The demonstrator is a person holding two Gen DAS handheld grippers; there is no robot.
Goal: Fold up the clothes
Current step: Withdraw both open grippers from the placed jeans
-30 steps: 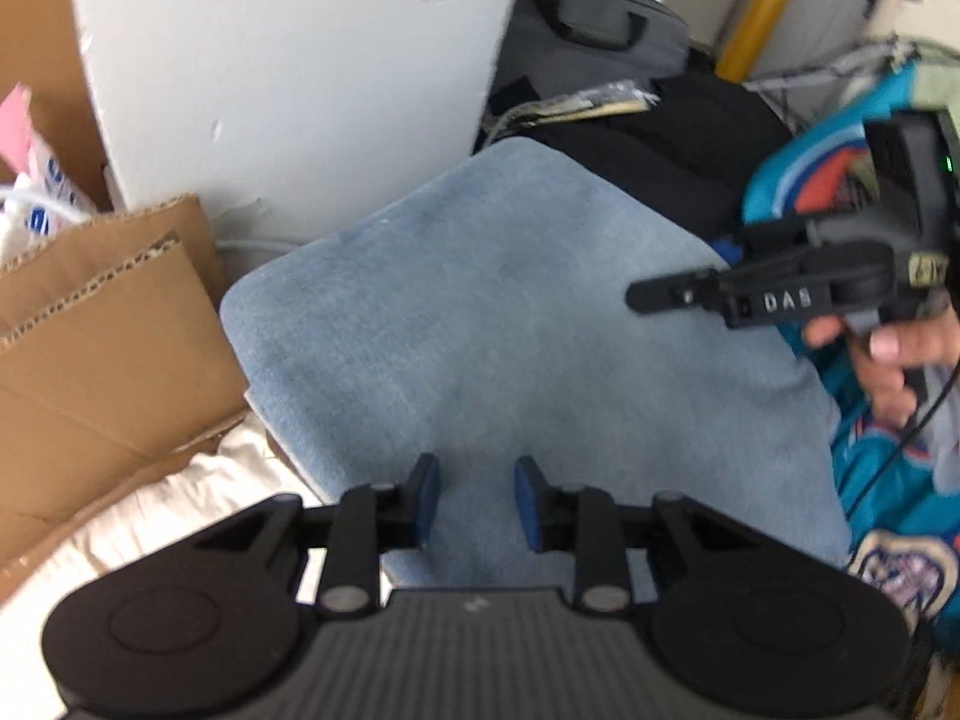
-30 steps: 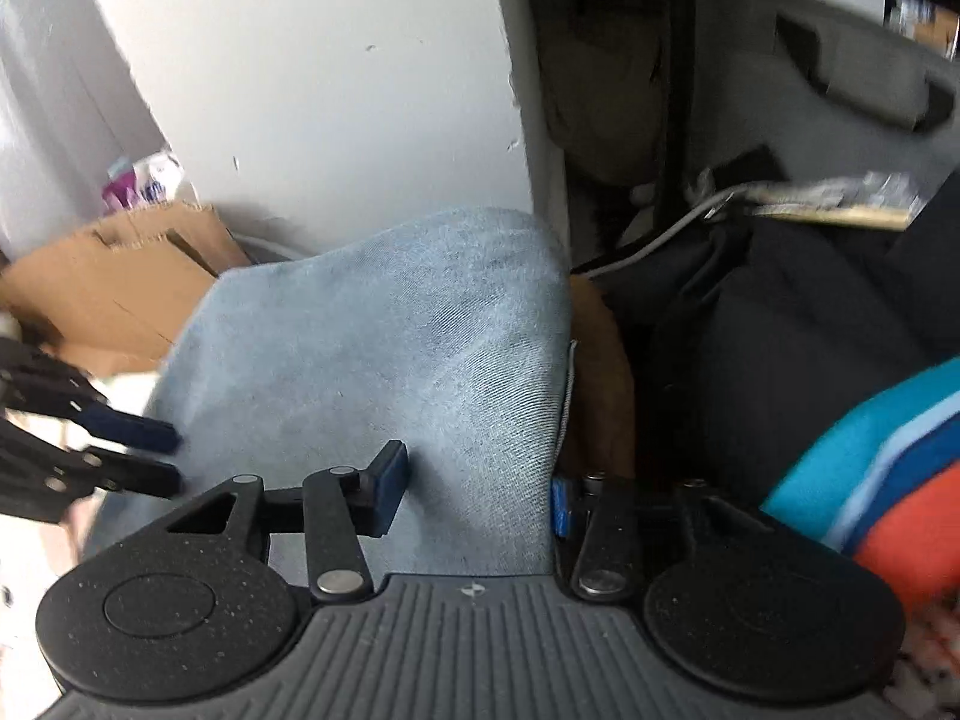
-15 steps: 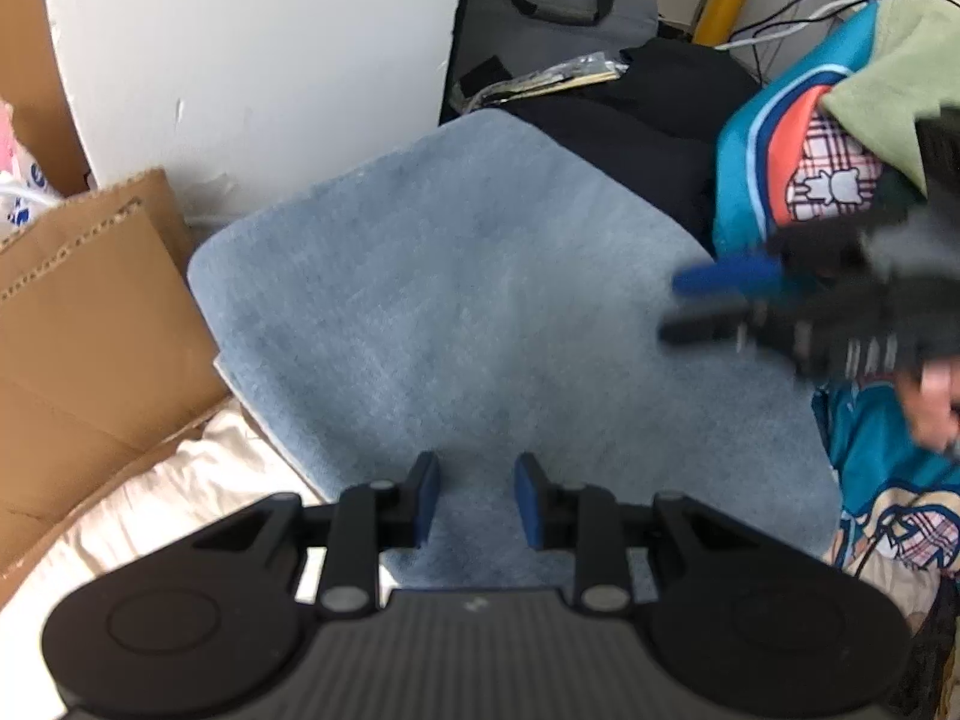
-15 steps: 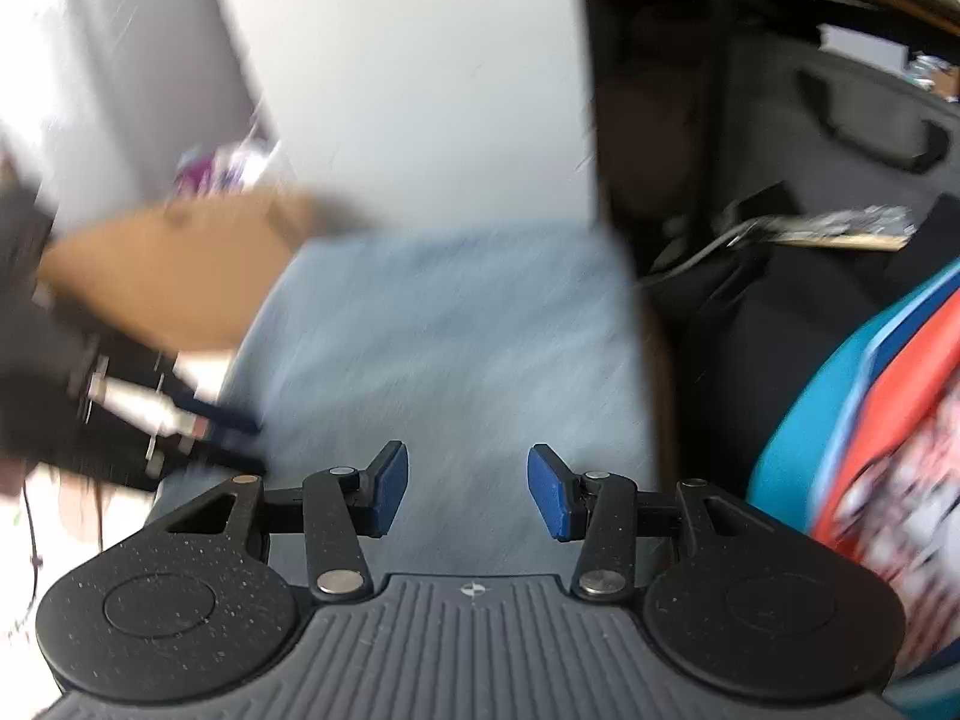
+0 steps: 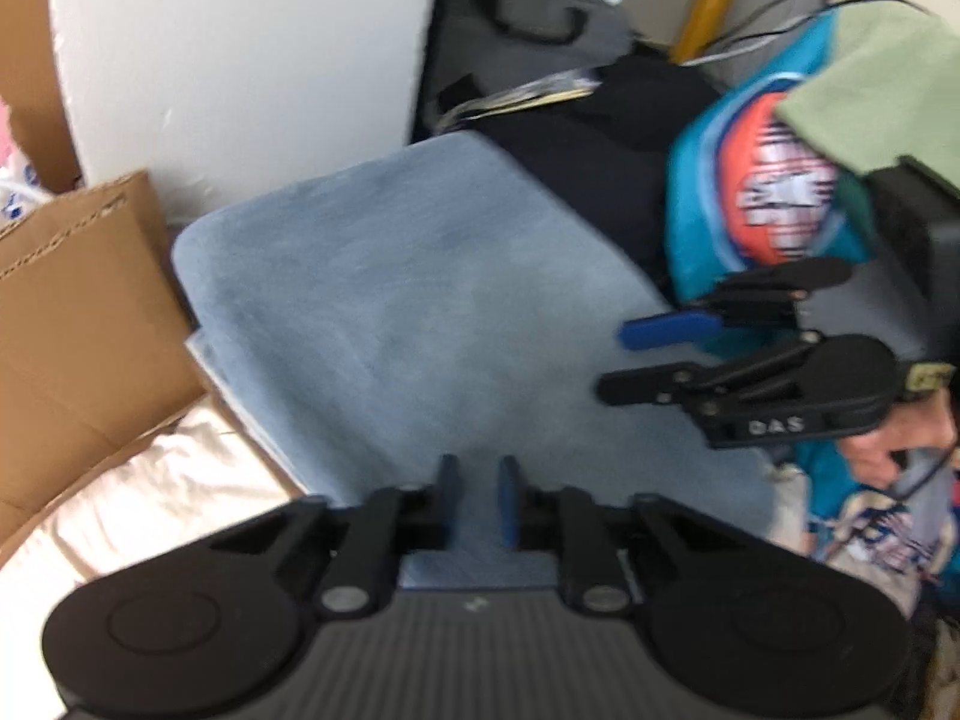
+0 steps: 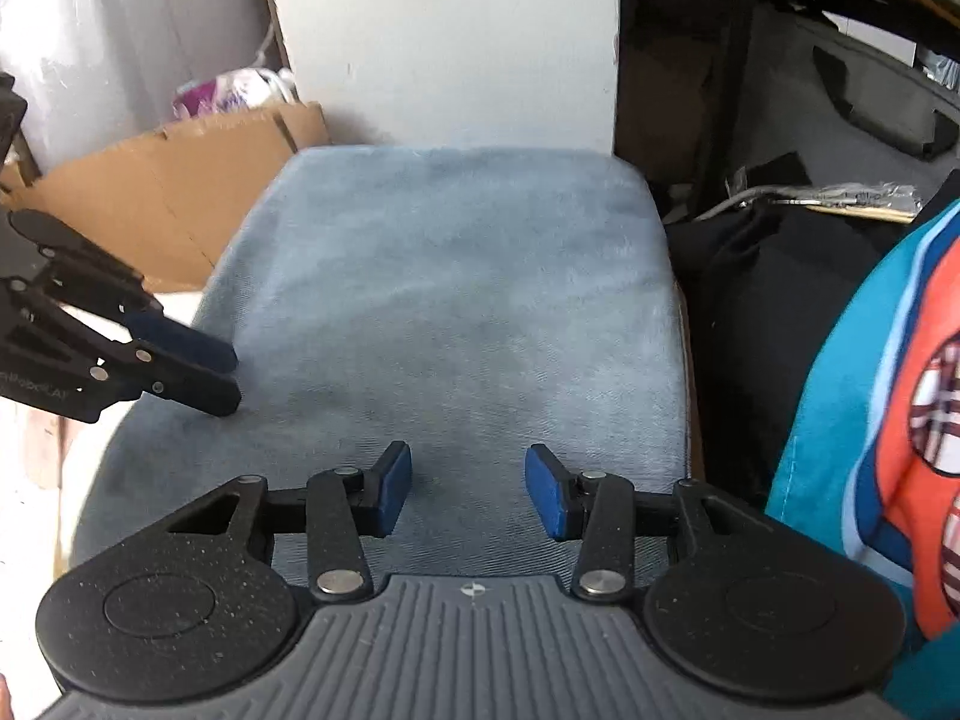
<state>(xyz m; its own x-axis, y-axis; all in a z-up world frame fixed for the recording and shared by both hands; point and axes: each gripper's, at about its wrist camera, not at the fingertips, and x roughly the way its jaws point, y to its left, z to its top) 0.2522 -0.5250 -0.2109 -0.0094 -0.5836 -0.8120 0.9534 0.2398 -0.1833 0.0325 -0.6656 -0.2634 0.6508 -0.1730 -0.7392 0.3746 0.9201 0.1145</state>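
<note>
I've got the blue cloth (image 6: pixel 456 300) lying flat, already folded, cardboard (image 6: pixel 156 192) beside it; soft, light, thick; left hand-held gripper (image 5: pixel 477 495) closing, maybe pinching its near edge; right hand-held gripper (image 6: pixel 468 495) half-open, empty, over the near hem.

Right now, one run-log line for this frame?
step: fold clothes | left hand-held gripper: closing over near edge of blue folded garment | right hand-held gripper: open above garment, holding nothing | clothes pile: untouched
</note>
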